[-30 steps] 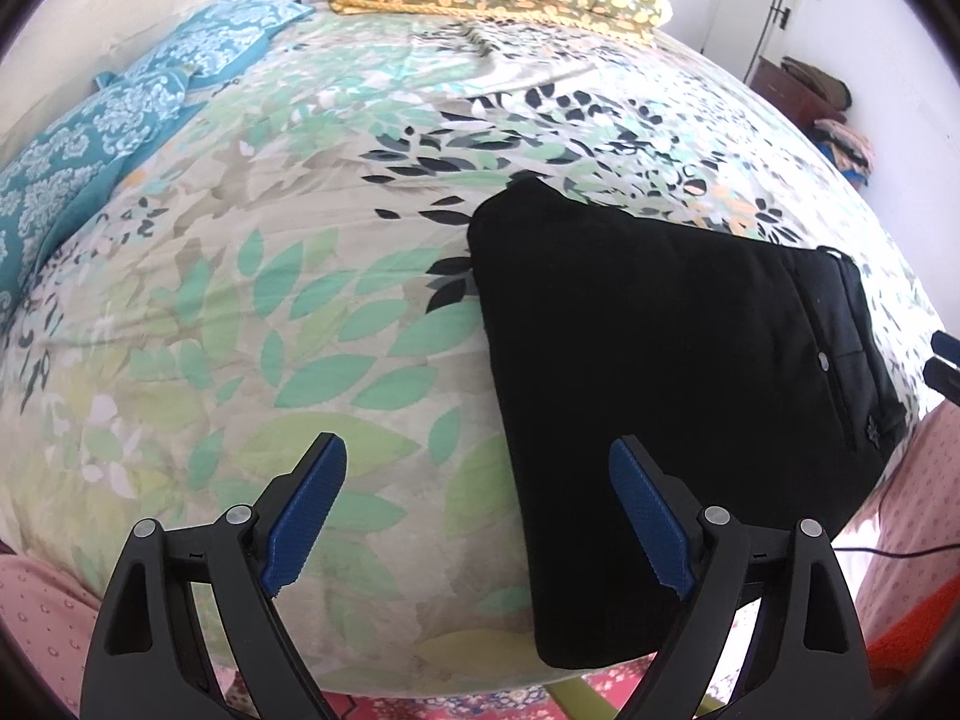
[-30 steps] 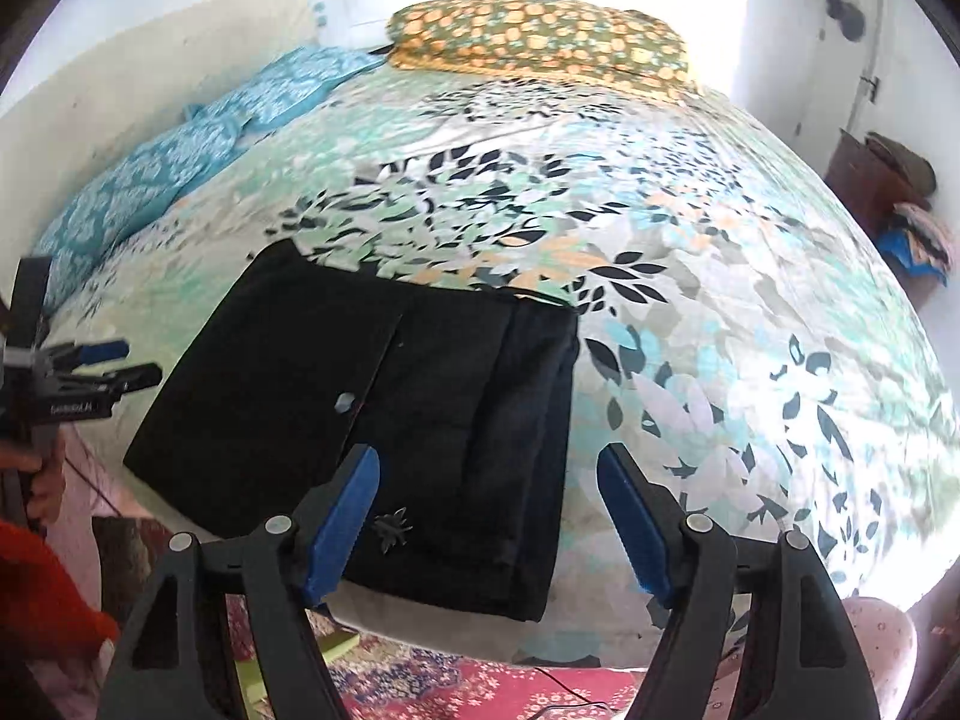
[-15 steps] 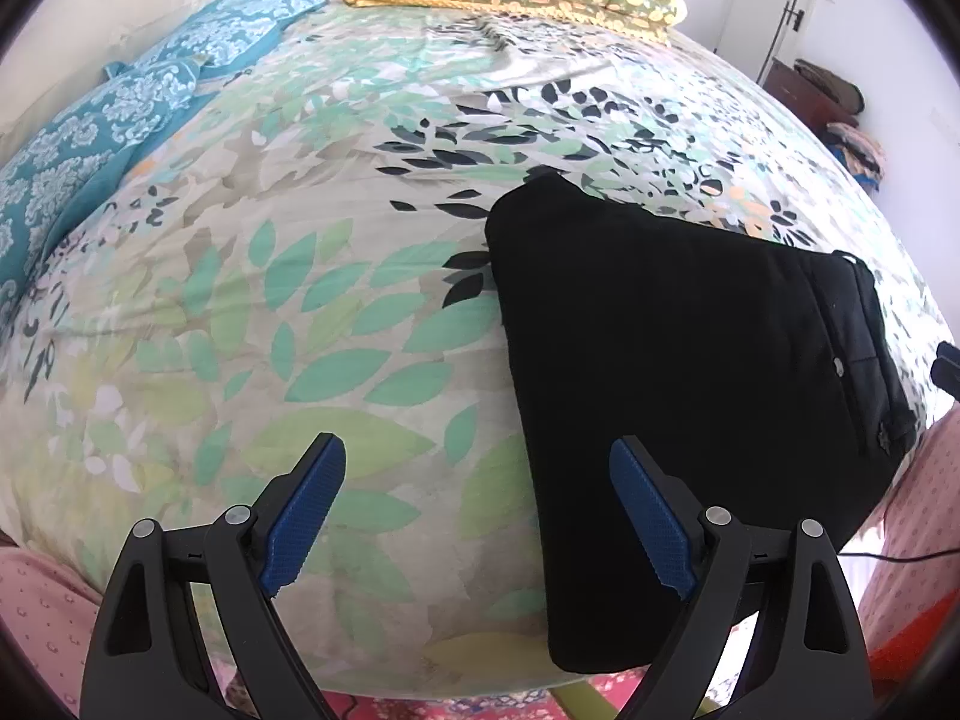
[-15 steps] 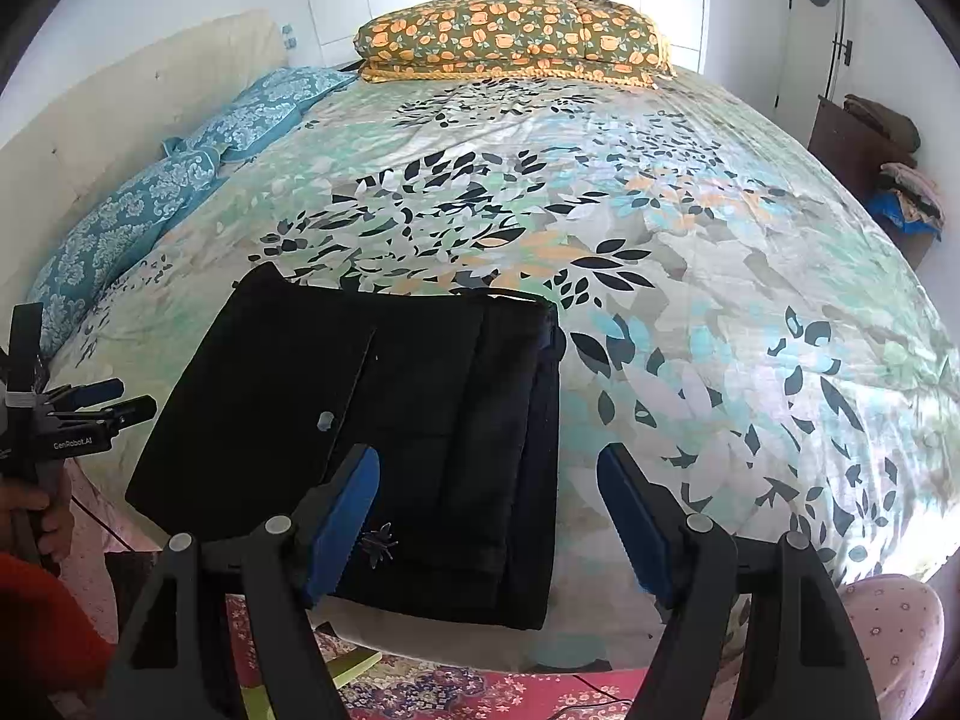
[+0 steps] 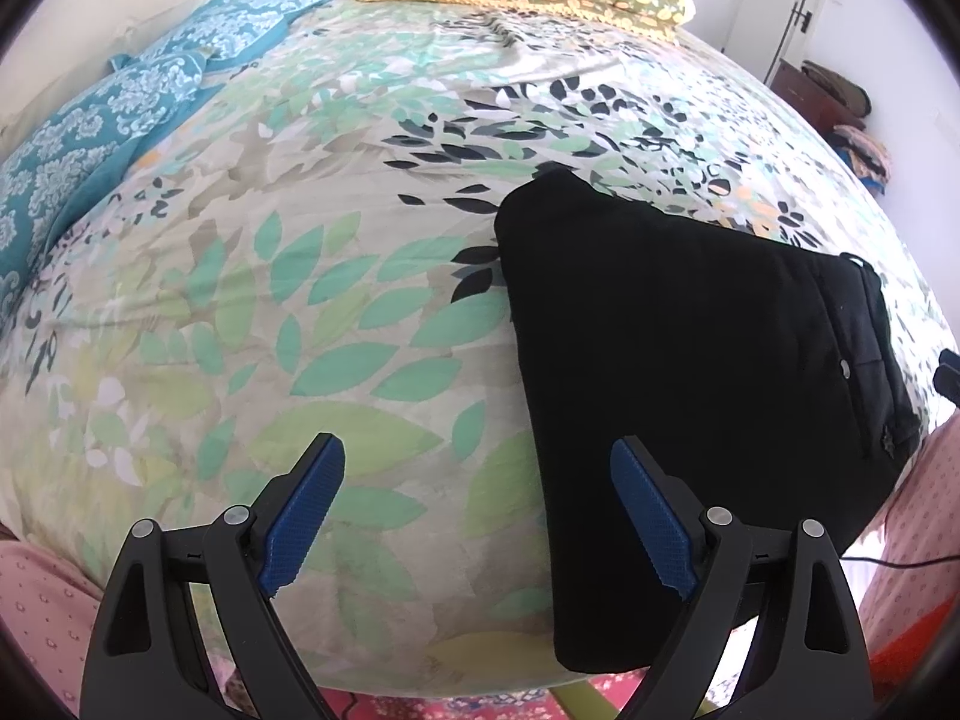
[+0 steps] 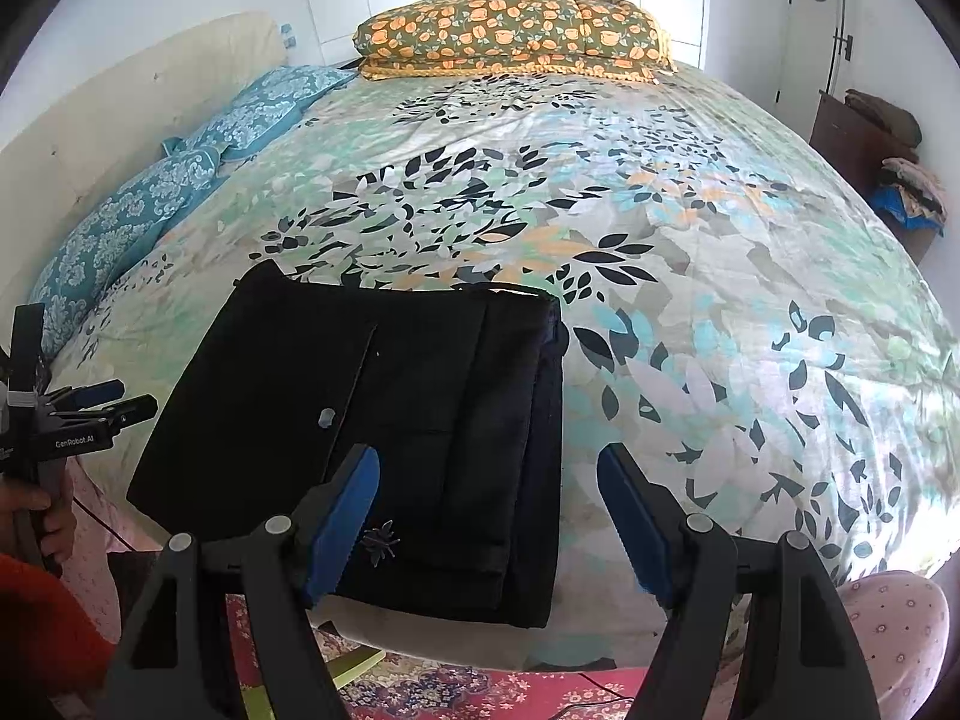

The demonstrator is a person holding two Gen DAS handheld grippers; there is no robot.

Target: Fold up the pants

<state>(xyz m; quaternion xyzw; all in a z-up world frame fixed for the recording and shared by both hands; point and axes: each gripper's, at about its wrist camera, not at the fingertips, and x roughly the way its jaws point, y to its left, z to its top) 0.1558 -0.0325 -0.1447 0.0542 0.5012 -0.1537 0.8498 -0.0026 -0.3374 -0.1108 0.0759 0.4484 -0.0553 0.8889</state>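
Pants (image 6: 384,420), black and folded into a compact rectangle, lie flat on the leaf-print bedspread (image 6: 690,276) at the near edge of the bed, with a small pale button (image 6: 326,417) showing on the top layer and the stacked fold edges running along the right side. In the right wrist view the right gripper (image 6: 486,516) hovers above the near right part of the bundle with its blue-padded fingers (image 6: 342,519) spread wide and nothing between them; one pad sits over the fabric and the other over the bedspread just beside it. In the left wrist view the same pants (image 5: 690,360) occupy the right half of the frame, their near corner hanging slightly over the mattress edge. The left gripper (image 5: 477,516) is likewise spread apart and empty, one pad over bare bedspread (image 5: 300,276) and the other over the left edge of the black cloth; whether either touches the fabric cannot be told. From the right wrist view the left gripper (image 6: 90,408) appears at the far left, held in a hand (image 6: 36,516) beside an orange sleeve (image 6: 42,630). At the far end of the bed lies an orange-flowered pillow (image 6: 510,36), and teal patterned pillows (image 6: 180,180) line the left side against a cream headboard (image 6: 120,102). A red patterned rug (image 6: 468,690) shows below the mattress.
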